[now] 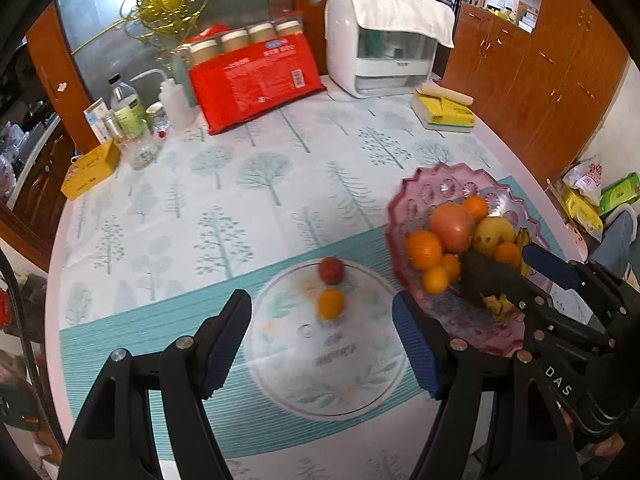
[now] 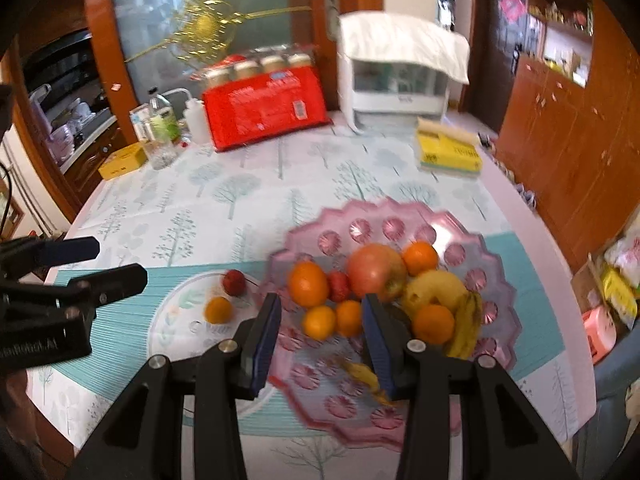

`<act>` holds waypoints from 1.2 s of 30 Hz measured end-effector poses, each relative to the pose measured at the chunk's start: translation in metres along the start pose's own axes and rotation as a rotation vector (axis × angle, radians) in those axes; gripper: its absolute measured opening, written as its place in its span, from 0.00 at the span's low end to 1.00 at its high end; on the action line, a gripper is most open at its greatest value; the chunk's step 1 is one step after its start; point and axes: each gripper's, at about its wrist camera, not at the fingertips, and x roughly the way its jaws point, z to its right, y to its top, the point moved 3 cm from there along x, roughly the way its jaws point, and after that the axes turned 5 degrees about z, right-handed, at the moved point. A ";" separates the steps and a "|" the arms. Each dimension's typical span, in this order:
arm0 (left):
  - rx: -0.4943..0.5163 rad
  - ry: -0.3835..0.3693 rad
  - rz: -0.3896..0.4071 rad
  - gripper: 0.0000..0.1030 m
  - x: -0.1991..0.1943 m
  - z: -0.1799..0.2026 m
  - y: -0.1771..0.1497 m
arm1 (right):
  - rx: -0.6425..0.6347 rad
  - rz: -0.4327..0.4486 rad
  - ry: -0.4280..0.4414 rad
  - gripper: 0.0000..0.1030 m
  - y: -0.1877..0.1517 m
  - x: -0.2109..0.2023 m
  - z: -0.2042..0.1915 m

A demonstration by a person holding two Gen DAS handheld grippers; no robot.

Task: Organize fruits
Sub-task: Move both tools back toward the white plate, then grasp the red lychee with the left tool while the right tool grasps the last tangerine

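A pink scalloped fruit dish (image 2: pixel 486 254) holds oranges, a large apple (image 2: pixel 374 270), a pear, bananas (image 2: pixel 466 326) and a small red fruit; it also shows in the left wrist view (image 1: pixel 424 186). On the white round plate (image 1: pixel 352 376) lie a small red fruit (image 1: pixel 331 270) and a small orange (image 1: pixel 330 304). My left gripper (image 1: pixel 322 344) is open and empty above the plate. My right gripper (image 2: pixel 322 340) is open and empty over the dish's near side, just short of two small oranges (image 2: pixel 334 320). It also shows in the left wrist view (image 1: pixel 504 270).
The table carries a tree-print cloth. At the back stand a red package (image 1: pixel 256 80), jars, bottles (image 1: pixel 128 110), a yellow box (image 1: pixel 90 168), a white appliance (image 1: pixel 384 40) and a yellow pack (image 1: pixel 444 112). Wooden cabinets stand to the right.
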 end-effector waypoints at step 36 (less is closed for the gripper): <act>0.538 -0.302 -0.064 0.73 0.157 -0.054 0.014 | 0.198 -0.203 -0.053 0.41 -0.053 0.154 -0.105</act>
